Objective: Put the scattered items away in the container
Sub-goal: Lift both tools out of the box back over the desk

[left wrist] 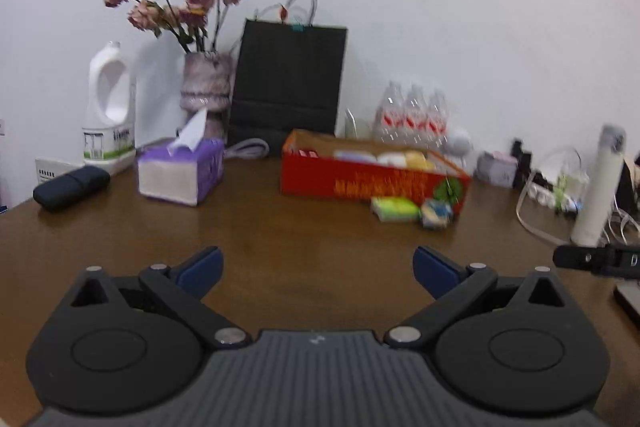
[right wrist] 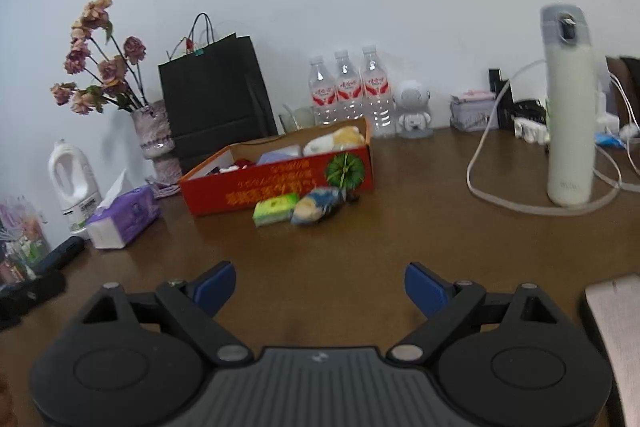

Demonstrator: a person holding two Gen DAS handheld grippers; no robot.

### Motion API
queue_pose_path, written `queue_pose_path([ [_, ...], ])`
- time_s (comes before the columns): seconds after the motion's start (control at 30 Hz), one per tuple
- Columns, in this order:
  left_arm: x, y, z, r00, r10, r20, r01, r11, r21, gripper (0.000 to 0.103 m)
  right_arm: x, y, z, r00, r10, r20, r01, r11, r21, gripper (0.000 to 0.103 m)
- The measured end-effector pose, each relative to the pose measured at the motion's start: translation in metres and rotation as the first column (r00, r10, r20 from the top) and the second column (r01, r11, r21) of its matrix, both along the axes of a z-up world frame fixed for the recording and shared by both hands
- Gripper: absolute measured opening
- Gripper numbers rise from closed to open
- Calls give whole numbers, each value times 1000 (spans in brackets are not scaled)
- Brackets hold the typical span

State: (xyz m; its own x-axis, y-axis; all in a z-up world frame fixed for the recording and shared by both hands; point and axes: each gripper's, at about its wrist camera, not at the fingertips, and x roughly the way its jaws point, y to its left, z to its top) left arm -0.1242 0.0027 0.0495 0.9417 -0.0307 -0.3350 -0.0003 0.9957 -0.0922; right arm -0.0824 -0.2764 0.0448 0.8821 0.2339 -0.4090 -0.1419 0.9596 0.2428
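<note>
A red cardboard box [left wrist: 372,181] [right wrist: 280,183] stands on the brown table and holds several soft items. In front of it lie a green packet [left wrist: 394,207] [right wrist: 275,207] and a blue-and-yellow wrapped item [left wrist: 436,214] [right wrist: 318,210], side by side. My left gripper [left wrist: 318,271] is open and empty, well short of them. My right gripper [right wrist: 320,287] is open and empty too, also short of them over bare table.
A purple tissue box [left wrist: 180,171] [right wrist: 122,219], white jug [left wrist: 109,107], flower vase [left wrist: 206,87], black paper bag [left wrist: 288,87] and water bottles [right wrist: 348,91] line the back. A tall white flask [right wrist: 568,107] and cables [right wrist: 500,187] stand right. A dark case [left wrist: 70,187] lies left.
</note>
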Motion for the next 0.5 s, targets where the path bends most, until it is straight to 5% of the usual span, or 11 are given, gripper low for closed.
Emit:
queue_pose_path([
  [0.27, -14, -7, 3, 999, -34, 24, 33, 999, 31, 103, -21, -3, 8, 1000, -11, 21, 11, 1000, -3, 90],
  [0.37, 3, -6, 0, 998, -65, -8, 65, 997, 30, 103, -8, -2, 7, 1000, 23, -20, -23, 1000, 12, 76],
  [0.5, 44, -5, 2, 989, -147, -22, 148, 987, 59, 103, 30, 7, 5, 998, 36, -57, -36, 999, 5, 76],
])
